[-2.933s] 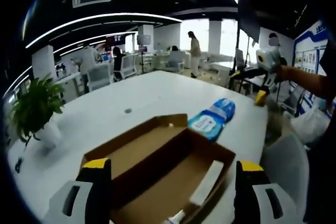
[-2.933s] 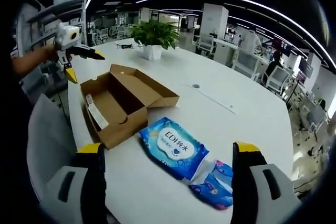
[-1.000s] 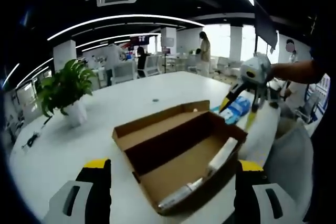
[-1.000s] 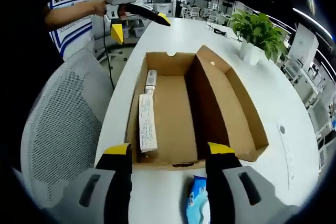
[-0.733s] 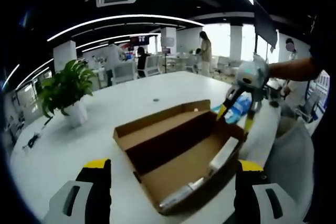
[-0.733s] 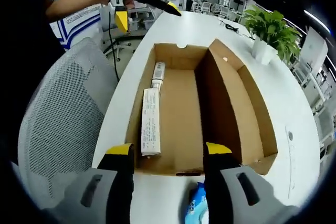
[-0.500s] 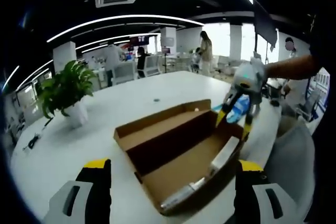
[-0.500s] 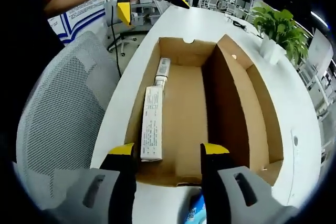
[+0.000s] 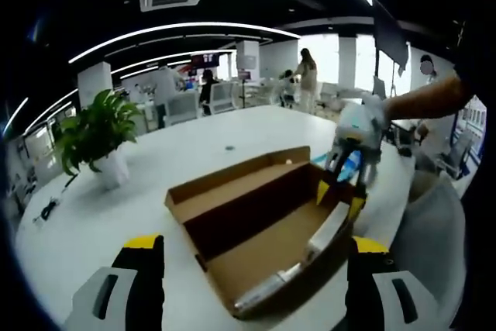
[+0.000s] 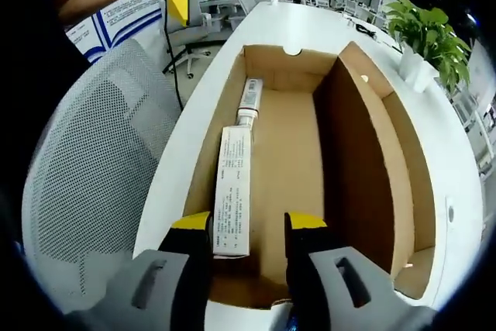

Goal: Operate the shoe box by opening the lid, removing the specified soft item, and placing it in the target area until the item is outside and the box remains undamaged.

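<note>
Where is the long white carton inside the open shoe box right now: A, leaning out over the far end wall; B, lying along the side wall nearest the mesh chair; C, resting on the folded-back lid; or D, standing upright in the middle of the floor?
B: in the right gripper view the long white carton lies flat along the shoe box wall that faces the mesh chair, with a tube end-on beyond it.
</note>
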Demonstrator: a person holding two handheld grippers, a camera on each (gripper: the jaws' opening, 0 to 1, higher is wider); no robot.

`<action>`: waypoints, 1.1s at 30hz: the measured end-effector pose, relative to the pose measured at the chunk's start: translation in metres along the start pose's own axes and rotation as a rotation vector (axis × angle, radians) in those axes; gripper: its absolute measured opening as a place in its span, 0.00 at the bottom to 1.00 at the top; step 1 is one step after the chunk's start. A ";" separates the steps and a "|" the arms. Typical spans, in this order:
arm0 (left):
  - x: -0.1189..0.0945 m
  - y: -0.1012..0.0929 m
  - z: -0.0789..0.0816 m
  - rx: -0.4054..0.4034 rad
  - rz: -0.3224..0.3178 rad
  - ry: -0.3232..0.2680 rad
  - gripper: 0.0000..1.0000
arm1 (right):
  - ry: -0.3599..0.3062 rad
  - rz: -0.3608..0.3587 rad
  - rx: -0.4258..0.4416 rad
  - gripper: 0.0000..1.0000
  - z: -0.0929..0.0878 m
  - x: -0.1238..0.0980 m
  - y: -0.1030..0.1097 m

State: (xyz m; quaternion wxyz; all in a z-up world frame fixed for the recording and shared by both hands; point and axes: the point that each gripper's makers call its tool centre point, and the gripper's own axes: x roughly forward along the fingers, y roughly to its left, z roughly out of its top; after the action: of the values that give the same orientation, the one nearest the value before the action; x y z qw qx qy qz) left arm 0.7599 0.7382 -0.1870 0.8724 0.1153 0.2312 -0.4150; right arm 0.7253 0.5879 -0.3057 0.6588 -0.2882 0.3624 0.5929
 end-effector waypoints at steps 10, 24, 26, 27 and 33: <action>0.004 -0.004 -0.001 -0.005 -0.009 -0.002 1.00 | 0.013 -0.003 0.001 0.17 -0.001 0.005 0.004; 0.003 -0.006 -0.003 -0.002 -0.013 0.006 1.00 | -0.011 -0.027 -0.008 0.16 0.008 -0.003 0.000; 0.003 -0.006 -0.003 -0.001 -0.012 0.004 1.00 | -0.014 -0.034 -0.008 0.16 0.008 -0.004 0.000; 0.003 -0.006 -0.003 -0.002 -0.012 0.004 1.00 | -0.015 -0.036 -0.013 0.16 0.009 -0.005 0.000; 0.003 -0.006 -0.004 0.004 -0.017 0.005 1.00 | -0.031 -0.052 -0.031 0.15 0.012 -0.013 -0.001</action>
State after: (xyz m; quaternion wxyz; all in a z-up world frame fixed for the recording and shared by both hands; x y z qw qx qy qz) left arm 0.7563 0.7338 -0.1919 0.8681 0.1160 0.2337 -0.4224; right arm 0.7278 0.5901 -0.2878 0.6750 -0.2988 0.3352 0.5854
